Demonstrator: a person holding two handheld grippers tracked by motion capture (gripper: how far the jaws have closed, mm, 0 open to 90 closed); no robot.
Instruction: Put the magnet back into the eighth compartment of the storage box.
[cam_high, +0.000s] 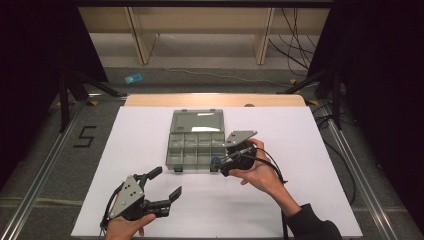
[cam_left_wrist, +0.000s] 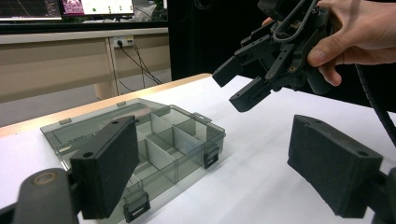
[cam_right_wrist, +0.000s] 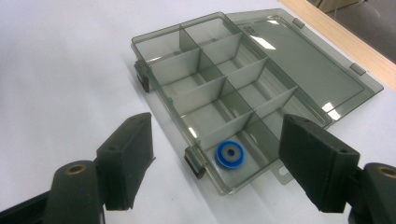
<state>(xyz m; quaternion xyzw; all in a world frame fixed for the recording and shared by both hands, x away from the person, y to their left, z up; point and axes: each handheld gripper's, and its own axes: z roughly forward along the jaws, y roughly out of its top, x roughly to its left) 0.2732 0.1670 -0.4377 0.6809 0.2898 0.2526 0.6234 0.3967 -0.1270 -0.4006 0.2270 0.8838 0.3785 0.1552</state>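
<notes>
A smoky transparent compartment box (cam_high: 170, 150) lies open in the middle of the white table, its lid (cam_high: 197, 120) folded back away from me. A small blue ring with a grey centre (cam_right_wrist: 230, 154) rests in the box's near-right corner compartment (cam_high: 215, 161). My right gripper (cam_high: 220, 164) hovers just over that corner, held in a hand, open, its jaws standing either side of the ring (cam_right_wrist: 219, 140). My left gripper (cam_high: 167, 183) is open and holds nothing at the front left, short of the box (cam_left_wrist: 215, 133). The left gripper view also shows the right gripper (cam_left_wrist: 240, 84) above the table.
A white sheet (cam_high: 300, 150) covers the table, with a wooden strip (cam_high: 215, 100) along its far edge. Cables (cam_high: 295, 50), a blue item (cam_high: 133, 78) and a "5" mark (cam_high: 85, 136) lie on the floor around. The box's other compartments look empty.
</notes>
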